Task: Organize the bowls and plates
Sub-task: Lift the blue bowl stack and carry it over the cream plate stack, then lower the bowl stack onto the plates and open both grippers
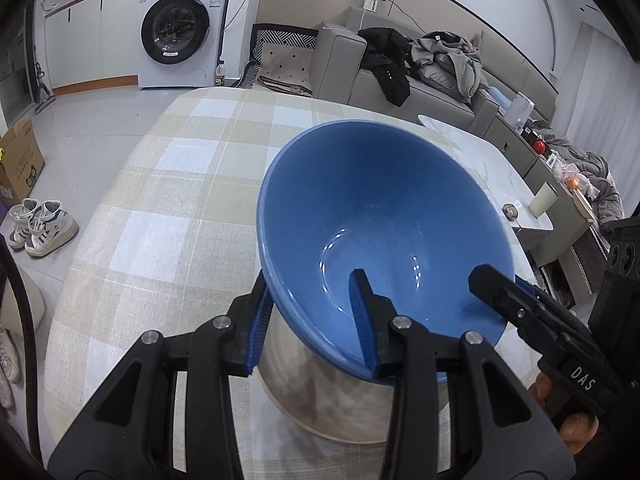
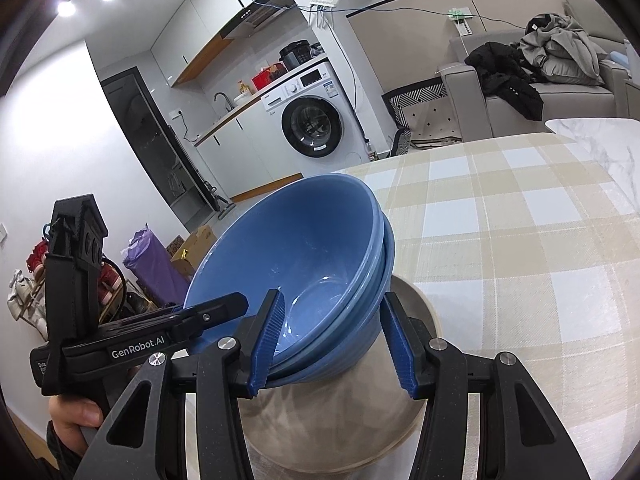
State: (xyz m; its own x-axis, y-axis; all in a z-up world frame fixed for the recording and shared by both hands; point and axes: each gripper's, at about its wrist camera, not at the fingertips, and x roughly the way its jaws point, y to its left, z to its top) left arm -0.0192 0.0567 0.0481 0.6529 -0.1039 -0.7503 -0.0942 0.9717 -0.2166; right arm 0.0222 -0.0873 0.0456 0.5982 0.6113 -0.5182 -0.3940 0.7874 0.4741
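The left gripper (image 1: 312,320) is clamped on the near rim of the blue bowls (image 1: 384,224): one blue pad (image 1: 362,320) lies inside the top bowl and the other presses on the outer wall. The right gripper (image 2: 334,340) grips the same stack (image 2: 304,264) at another part of the rim, with one ribbed pad (image 2: 268,340) inside the top bowl and the other pad against the outside of the lower bowls. So both pairs of fingers are closed on the stack, not apart and not fully together. In the left wrist view the right gripper's finger (image 1: 516,300) reaches over the rim from the right side.

The right wrist view shows that several blue bowls are nested, about three rims one under another. The inside of the top bowl is glossy and holds nothing. The stack is tilted and it stands over a beige plate (image 2: 416,308), which lies flat on the table just under it. I cannot tell if the stack touches the plate.

The table (image 1: 168,200) has a cloth with beige and white checks. Beside it is a white marble table (image 1: 500,168) with a pale cup (image 1: 543,199). Behind are a grey sofa (image 1: 432,92) with clothes (image 1: 448,60) thrown on it, a white washing machine (image 1: 180,28) under a counter, a cardboard box (image 1: 20,160) and white sneakers (image 1: 40,226) on the floor.
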